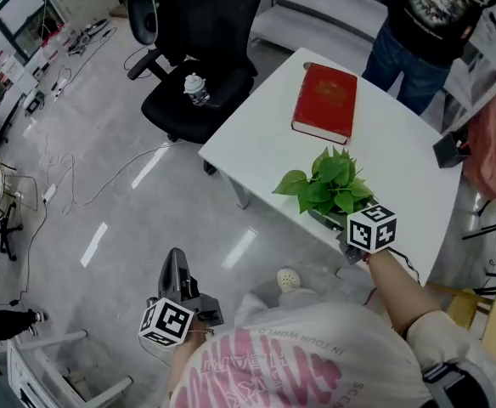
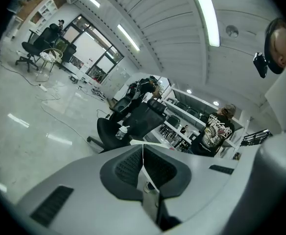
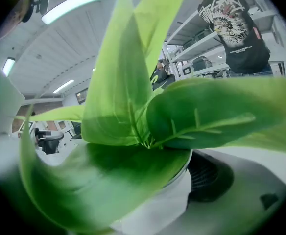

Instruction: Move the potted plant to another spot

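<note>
- Green leaves of the potted plant (image 1: 329, 181) spread over the near edge of the white table (image 1: 261, 147), close to the person's own side.
- White pot (image 3: 155, 204) of that plant fills the space between the right gripper's jaws in the right gripper view. The dark pad (image 3: 209, 175) on one side lies against the pot wall. The other jaw is hidden behind the leaves.
- Right gripper (image 1: 350, 232) reaches in from the table's near edge and grips the plant low down at the pot, with its marker cube just beside the leaves.
- Left gripper (image 1: 177, 270) hangs well apart from the table, over the grey floor (image 1: 104, 185). Its jaws are pressed together with nothing between them, as the left gripper view shows.
- Red book (image 1: 324, 102) lies flat toward the table's far edge, well apart from the plant.
- Black office chair (image 1: 201, 58) stands off the table's left corner, with a small clear bottle (image 1: 196, 89) on its seat.
- Beyond the far edge stands a person (image 1: 435, 15) in a black printed shirt and jeans.
</note>
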A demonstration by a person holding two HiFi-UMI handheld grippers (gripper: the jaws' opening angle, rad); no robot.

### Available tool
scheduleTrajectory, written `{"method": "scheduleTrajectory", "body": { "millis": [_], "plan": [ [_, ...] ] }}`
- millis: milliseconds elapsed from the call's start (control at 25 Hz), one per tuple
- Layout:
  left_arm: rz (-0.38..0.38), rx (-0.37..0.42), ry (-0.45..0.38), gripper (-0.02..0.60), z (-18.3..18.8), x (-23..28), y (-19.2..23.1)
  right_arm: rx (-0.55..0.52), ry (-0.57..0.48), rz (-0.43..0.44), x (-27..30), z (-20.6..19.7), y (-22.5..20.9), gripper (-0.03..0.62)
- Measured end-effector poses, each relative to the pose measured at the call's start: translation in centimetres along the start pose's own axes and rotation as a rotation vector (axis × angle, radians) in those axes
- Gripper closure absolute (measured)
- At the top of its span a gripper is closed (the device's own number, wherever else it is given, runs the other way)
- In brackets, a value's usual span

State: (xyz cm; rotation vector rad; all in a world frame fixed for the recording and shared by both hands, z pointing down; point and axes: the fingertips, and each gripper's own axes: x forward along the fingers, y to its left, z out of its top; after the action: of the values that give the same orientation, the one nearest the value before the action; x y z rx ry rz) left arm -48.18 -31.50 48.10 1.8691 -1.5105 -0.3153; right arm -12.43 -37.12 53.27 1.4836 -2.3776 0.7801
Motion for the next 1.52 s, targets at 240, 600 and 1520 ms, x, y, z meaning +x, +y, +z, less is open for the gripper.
{"method": "scheduleTrajectory", "body": {
  "millis": [240,600,1520],
  "plan": [
    [-0.04,0.016,0.006,0.557,1.5,-0.8,0.2,-0.052,-0.018,-0.019,-0.8,0.6,1.0,0.045],
    [-0.065,0.007,0.03,0.557,1.4,-1.6,0.6,-0.052,-0.048,-0.044,-1.8,1.0,1.6,0.034],
    [-0.116,0.03,0.003,0.557,5.1,-3.0,0.7,0.024,-0.074,-0.236,-3.2,1.3,1.4,-0.004]
  ]
}}
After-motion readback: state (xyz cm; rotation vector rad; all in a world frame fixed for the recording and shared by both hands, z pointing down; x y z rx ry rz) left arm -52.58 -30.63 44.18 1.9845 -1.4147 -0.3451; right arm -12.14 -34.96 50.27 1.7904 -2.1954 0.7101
